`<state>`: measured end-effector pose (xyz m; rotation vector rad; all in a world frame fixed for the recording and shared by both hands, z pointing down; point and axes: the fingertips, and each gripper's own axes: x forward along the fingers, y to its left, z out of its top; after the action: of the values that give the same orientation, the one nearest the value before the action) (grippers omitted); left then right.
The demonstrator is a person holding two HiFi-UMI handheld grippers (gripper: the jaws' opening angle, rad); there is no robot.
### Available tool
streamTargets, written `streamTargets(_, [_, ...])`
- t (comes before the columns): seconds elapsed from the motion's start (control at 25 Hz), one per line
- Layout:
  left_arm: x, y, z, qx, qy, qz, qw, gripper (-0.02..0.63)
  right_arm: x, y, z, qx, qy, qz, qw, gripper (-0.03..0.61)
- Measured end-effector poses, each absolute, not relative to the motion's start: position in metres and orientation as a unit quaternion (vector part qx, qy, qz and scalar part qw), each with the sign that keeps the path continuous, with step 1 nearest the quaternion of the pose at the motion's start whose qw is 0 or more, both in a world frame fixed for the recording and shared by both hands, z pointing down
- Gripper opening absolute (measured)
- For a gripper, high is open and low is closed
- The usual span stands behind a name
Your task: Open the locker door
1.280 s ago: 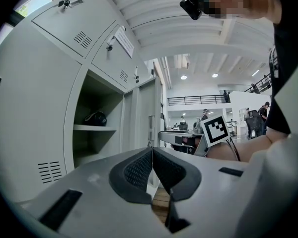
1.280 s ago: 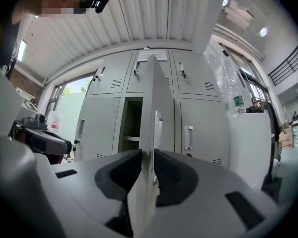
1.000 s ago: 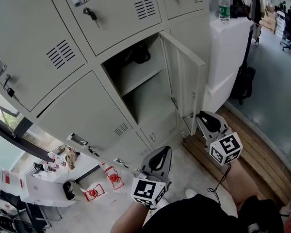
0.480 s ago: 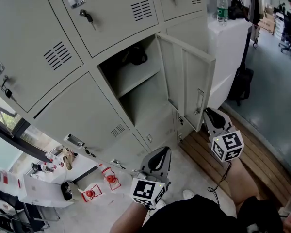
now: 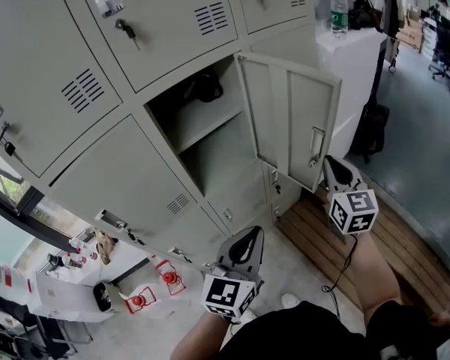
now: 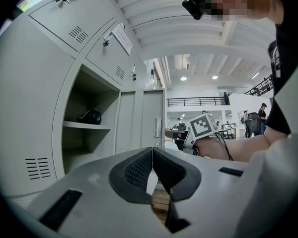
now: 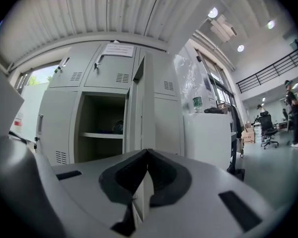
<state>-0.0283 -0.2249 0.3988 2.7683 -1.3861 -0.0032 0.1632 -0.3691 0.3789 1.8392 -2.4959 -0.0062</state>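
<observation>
1. The left hand-held gripper (image 5: 247, 233) sits back from the lockers, well apart from the door, its jaws together on nothing.
2. The locker door (image 5: 304, 118) stands upright and swung wide, its handle (image 5: 315, 147) on the outer edge.
3. The right hand-held gripper (image 5: 331, 165), the nearer one, is just below that handle. Its jaws have just been closing and now meet, with nothing between them.

Dark object (image 5: 204, 88) on locker shelf (image 5: 214, 121)
</observation>
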Motion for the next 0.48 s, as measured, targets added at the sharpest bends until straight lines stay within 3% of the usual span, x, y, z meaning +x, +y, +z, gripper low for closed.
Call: streamTargets(0.48, [-0.024, -0.229, 0.398, 0.891, -0.452, -0.003, 0.027, 0.017, 0.181, -0.386, 0.380, 0.606, -0.795, 0.008, 0.021, 0.055])
